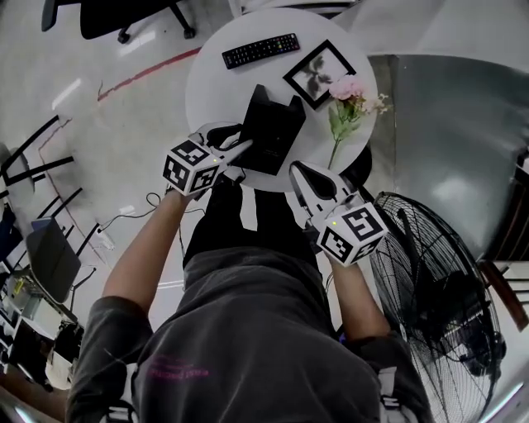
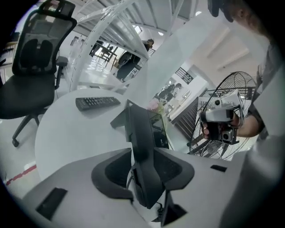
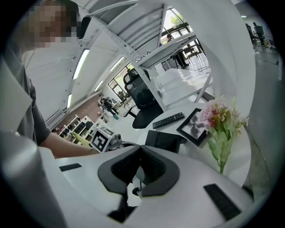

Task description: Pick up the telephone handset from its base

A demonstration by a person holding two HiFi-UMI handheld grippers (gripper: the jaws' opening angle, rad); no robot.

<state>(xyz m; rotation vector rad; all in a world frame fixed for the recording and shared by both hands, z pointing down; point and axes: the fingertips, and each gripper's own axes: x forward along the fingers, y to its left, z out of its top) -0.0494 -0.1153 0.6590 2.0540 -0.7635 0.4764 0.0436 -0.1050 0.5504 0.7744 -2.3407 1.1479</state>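
Observation:
A black telephone (image 1: 271, 132) stands at the near edge of a round white table (image 1: 213, 91). In the left gripper view its upright black handset (image 2: 141, 142) rises between my jaws, with the glossy base (image 2: 159, 133) just behind it to the right. My left gripper (image 2: 143, 171) is open, one pad on either side of the handset; I cannot see the pads pressing on it. In the head view the left gripper (image 1: 235, 149) sits at the phone's left edge. My right gripper (image 1: 299, 172) hangs shut and empty just off the table's near right edge, its pads (image 3: 151, 165) touching.
On the table lie a black remote (image 1: 260, 49), a framed picture (image 1: 320, 73) and a pink flower (image 1: 347, 99). A standing fan (image 1: 438, 306) is close on the right. An office chair (image 1: 116, 16) stands beyond the table, and cables trail on the floor at left.

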